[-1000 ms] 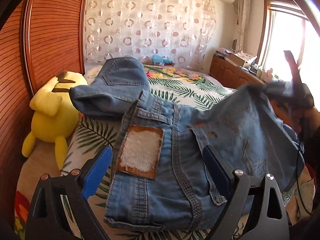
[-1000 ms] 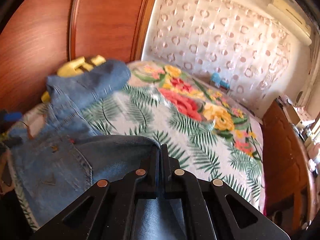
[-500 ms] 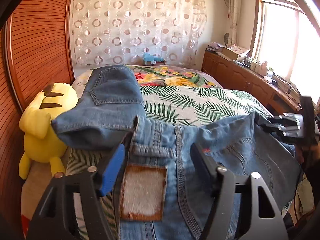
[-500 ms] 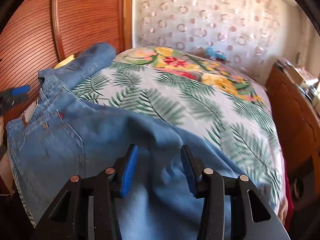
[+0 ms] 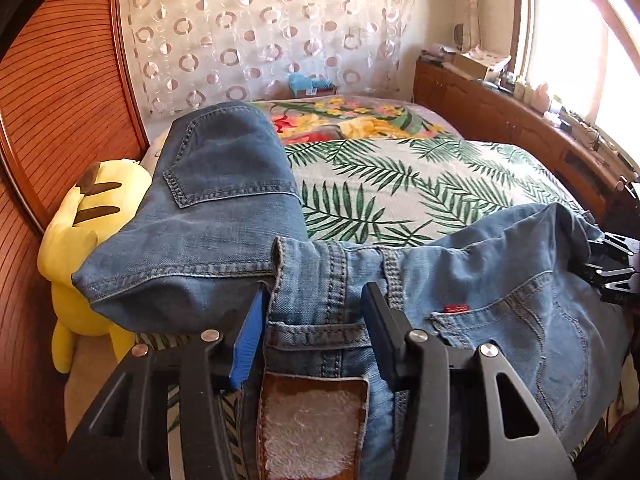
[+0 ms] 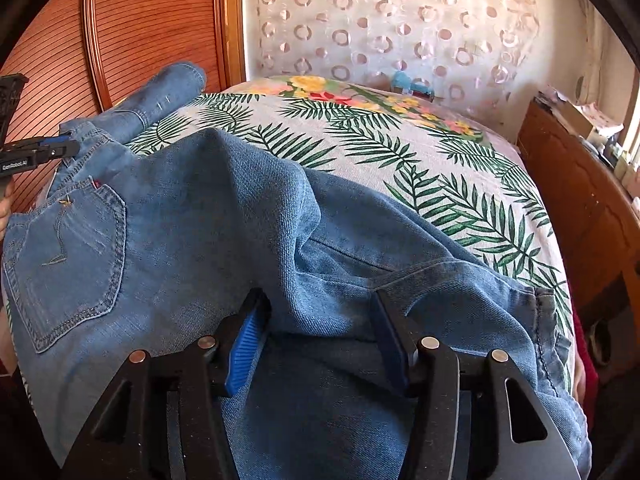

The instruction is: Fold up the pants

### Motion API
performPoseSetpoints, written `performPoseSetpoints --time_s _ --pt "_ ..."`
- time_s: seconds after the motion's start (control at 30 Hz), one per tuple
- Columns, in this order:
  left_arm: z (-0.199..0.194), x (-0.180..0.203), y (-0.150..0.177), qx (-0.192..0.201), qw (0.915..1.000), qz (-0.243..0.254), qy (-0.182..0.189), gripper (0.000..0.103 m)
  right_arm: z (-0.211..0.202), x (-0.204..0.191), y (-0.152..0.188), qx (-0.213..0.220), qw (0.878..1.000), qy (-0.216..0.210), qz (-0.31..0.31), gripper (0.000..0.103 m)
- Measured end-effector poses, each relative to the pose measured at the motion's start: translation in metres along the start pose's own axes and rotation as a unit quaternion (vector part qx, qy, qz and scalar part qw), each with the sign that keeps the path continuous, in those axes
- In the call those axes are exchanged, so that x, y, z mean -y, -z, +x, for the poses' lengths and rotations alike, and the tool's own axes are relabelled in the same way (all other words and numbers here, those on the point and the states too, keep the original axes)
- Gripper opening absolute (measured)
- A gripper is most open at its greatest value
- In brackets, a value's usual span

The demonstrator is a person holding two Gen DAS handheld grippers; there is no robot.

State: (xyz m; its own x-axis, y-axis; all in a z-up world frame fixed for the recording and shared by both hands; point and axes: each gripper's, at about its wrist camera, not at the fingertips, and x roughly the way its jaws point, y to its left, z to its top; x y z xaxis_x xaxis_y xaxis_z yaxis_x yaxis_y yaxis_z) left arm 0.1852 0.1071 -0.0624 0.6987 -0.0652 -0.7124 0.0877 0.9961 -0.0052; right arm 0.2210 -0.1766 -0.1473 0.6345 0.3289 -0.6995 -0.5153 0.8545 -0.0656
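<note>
Blue jeans [image 5: 500, 280] lie across the near end of the bed, waistband toward my left gripper, with a brown leather patch [image 5: 312, 424] and back pocket showing. They also fill the right wrist view [image 6: 200, 220]. My left gripper [image 5: 316, 320] is open, its fingers straddling the waistband. My right gripper [image 6: 320, 324] is open over the folded denim near the leg end. A second folded pair of jeans [image 5: 216, 200] lies at the left of the bed.
The bed has a palm-leaf and flower cover [image 5: 400, 176]. A yellow plush toy [image 5: 80, 232] sits at the left by the wooden slatted wall [image 5: 60, 80]. A wooden cabinet [image 5: 520, 120] runs along the right under the window.
My right gripper opened and let go of the jeans, which dropped flat onto the bed. My left gripper moved forward along the waistband and narrowed but stays open.
</note>
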Motion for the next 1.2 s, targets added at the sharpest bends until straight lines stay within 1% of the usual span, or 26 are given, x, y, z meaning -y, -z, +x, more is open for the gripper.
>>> performPoseSetpoints --time_s 0.07,0.1,0.13,0.17,0.2,0.23,0.27,0.33,0.4,0.47,0.5,0.63,0.67,0.8,0.87,0.9,0.97,1.0,1.03,1.07,1.1,1.13,1.17,1.2 --pt "0.002 -0.002 -0.002 -0.004 1.0000 -0.002 -0.004 0.050 0.001 0.003 0.000 -0.001 1.000 -0.008 0.007 0.056" --pt "0.003 -0.002 -0.003 -0.005 1.0000 0.000 -0.005 0.049 0.000 0.005 -0.002 -0.001 1.000 -0.012 0.010 0.056" --pt "0.003 -0.001 -0.003 -0.005 0.9999 0.004 -0.008 0.042 0.000 0.006 -0.002 -0.001 1.000 -0.014 0.012 0.056" --pt "0.002 0.001 -0.003 -0.002 0.9998 0.013 -0.017 0.037 0.000 0.007 -0.002 -0.001 1.000 -0.015 0.012 0.056" --pt "0.000 0.002 -0.002 0.003 0.9997 0.019 -0.018 0.025 -0.001 0.009 -0.002 -0.001 1.000 -0.014 0.011 0.056" --pt "-0.002 0.003 -0.002 0.006 0.9996 0.022 -0.018 0.008 -0.001 0.009 -0.002 -0.001 1.000 -0.013 0.011 0.056" --pt "-0.005 0.004 -0.002 0.010 0.9991 0.027 -0.030 0.008 0.001 0.010 -0.004 0.000 1.000 -0.013 0.010 0.056" --pt "-0.014 0.002 -0.003 0.025 0.9989 0.025 -0.029 0.007 0.001 0.009 -0.003 0.002 1.000 -0.010 0.011 0.056" --pt "-0.025 -0.004 -0.004 0.044 0.9982 0.015 -0.037 0.007 -0.001 0.008 -0.002 0.010 1.000 -0.003 0.013 0.056" --pt "-0.033 -0.008 -0.006 0.057 0.9975 0.007 -0.041 0.007 -0.007 0.008 -0.001 0.025 0.999 0.013 0.017 0.056" --pt "-0.038 -0.012 -0.007 0.066 0.9966 0.002 -0.049 0.007 -0.010 0.009 0.001 0.032 0.999 0.022 0.020 0.056" --pt "-0.044 -0.029 -0.012 0.073 0.9954 -0.018 -0.060 0.007 -0.023 0.016 0.006 0.064 0.996 0.044 0.044 0.056" --pt "-0.043 -0.030 -0.012 0.072 0.9955 -0.020 -0.059 0.007 -0.027 0.018 0.008 0.073 0.995 0.047 0.053 0.056" --pt "-0.042 -0.029 -0.008 0.067 0.9968 -0.025 -0.036 0.007 -0.037 0.028 0.013 0.096 0.991 0.039 0.079 0.056" --pt "-0.047 -0.025 -0.005 0.071 0.9968 -0.028 -0.025 0.007 -0.040 0.032 0.017 0.099 0.990 0.037 0.090 0.056" --pt "-0.049 -0.023 -0.004 0.074 0.9966 -0.026 -0.025 0.007 -0.042 0.035 0.019 0.099 0.990 0.037 0.095 0.056" --pt "-0.055 -0.017 -0.001 0.082 0.9961 -0.024 -0.022 0.007 -0.050 0.041 0.025 0.099 0.989 0.034 0.105 0.056" --pt "-0.058 -0.015 0.000 0.084 0.9961 -0.025 -0.016 0.010 -0.055 0.044 0.027 0.100 0.988 0.034 0.109 0.056" --pt "-0.060 -0.012 0.001 0.084 0.9961 -0.026 -0.010 0.018 -0.061 0.047 0.030 0.099 0.988 0.034 0.111 0.056" --pt "-0.062 -0.010 0.002 0.085 0.9960 -0.026 -0.006 0.024 -0.067 0.051 0.032 0.099 0.988 0.034 0.112 0.056" --pt "-0.065 -0.005 0.004 0.089 0.9957 -0.025 0.000 0.036 -0.075 0.055 0.035 0.101 0.988 0.036 0.113 0.056" --pt "-0.066 -0.003 0.005 0.092 0.9955 -0.024 0.004 0.046 -0.083 0.060 0.038 0.103 0.987 0.042 0.114 0.056" --pt "-0.068 0.001 0.007 0.095 0.9952 -0.022 0.010 0.048 -0.093 0.064 0.040 0.106 0.986 0.050 0.115 0.056" --pt "-0.069 0.007 0.009 0.095 0.9951 -0.020 0.018 0.054 -0.101 0.069 0.043 0.108 0.986 0.060 0.115 0.056"
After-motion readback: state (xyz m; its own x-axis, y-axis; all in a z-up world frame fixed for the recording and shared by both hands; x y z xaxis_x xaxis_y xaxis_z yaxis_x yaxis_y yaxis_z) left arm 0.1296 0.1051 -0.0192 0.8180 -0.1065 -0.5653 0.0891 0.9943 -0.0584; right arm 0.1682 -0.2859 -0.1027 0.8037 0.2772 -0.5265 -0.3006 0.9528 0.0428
